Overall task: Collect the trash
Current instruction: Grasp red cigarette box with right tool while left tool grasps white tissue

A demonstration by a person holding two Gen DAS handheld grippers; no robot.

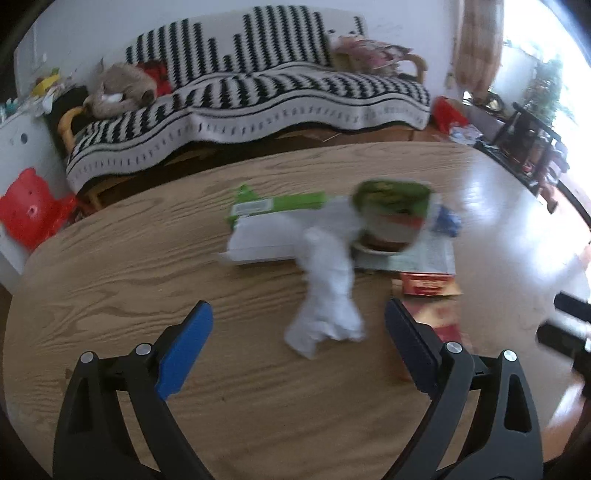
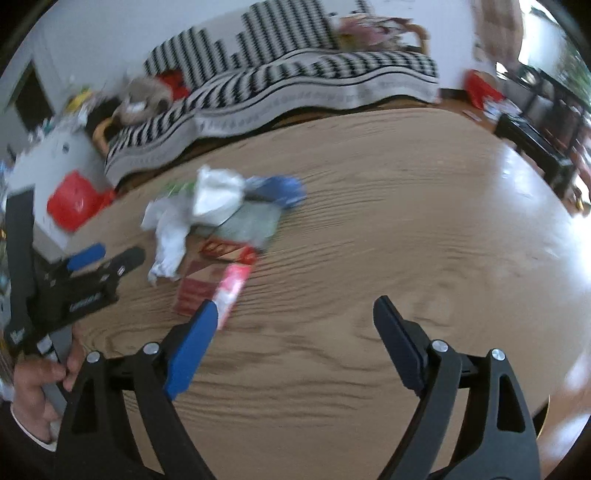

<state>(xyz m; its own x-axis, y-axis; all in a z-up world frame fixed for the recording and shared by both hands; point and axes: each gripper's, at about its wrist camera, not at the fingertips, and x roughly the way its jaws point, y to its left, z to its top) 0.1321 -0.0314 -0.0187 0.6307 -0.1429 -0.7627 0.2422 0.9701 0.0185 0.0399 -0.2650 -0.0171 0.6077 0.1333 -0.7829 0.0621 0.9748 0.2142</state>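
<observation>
Nothing looks collected yet: the trash pile [image 1: 332, 236] sits at twelve o'clock on the tabletop [image 1: 147, 266], with left gripper [image 1: 298, 325] and right gripper [image 2: 293, 317] both spread apart, empty.

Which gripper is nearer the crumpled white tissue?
Left. The left gripper has the crumpled white tissue just ahead of its fingers; the right gripper is farther right.

Wooden table [image 1: 110, 258] up front, sofa [image 1: 258, 92] under a black-and-white striped blanket behind, white wall [image 1: 110, 29] beyond, curtain [image 1: 476, 44] and bright window [image 1: 546, 55] right, glare on the tabletop.
</observation>
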